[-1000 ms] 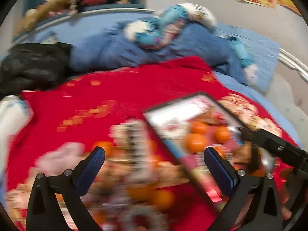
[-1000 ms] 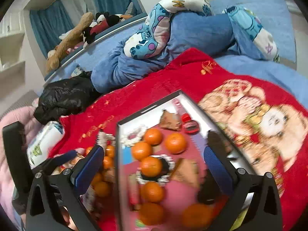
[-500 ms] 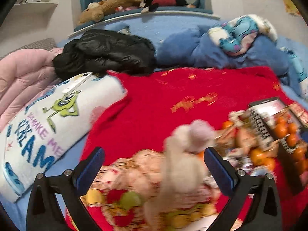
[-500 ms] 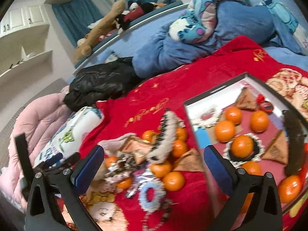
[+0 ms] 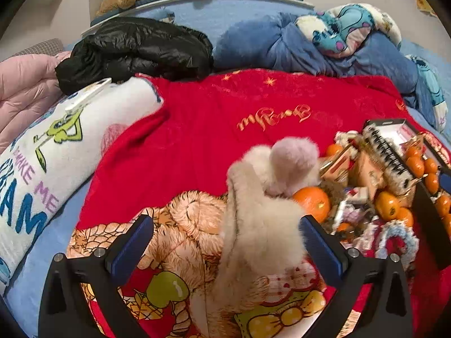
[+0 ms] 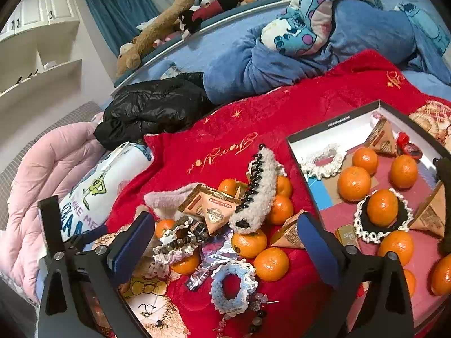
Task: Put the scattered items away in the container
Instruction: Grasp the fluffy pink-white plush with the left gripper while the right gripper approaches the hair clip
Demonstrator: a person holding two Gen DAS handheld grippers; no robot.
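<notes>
The box (image 6: 332,125), a shallow black-walled tray, lies on the red blanket (image 6: 296,107) on the bed and already holds several oranges (image 6: 354,183), two frilly scrunchies (image 6: 324,161) and some triangular packets (image 6: 380,138). Just left of the box is the scattered pile: more oranges (image 6: 271,264), a grey fuzzy hair claw (image 6: 258,190) resting on top of packets (image 6: 217,211), a bead bracelet (image 6: 180,242), and a blue-white scrunchie (image 6: 234,287) nearest the camera. At the pile's left edge, farthest from the box, lies a fluffy cream item (image 5: 262,211), touching an orange (image 5: 311,202). The left hand-held gripper (image 5: 225,250) is spread wide and holds nothing; the fluffy item lies between its fingers, though whether either pad touches it cannot be told. The right hand-held gripper (image 6: 222,250) is also wide and empty, hovering over the pile with the box's left wall by its right finger. Beyond the blanket, far from the box, sit a black jacket (image 6: 152,109) and a blue duvet (image 6: 310,64).
</notes>
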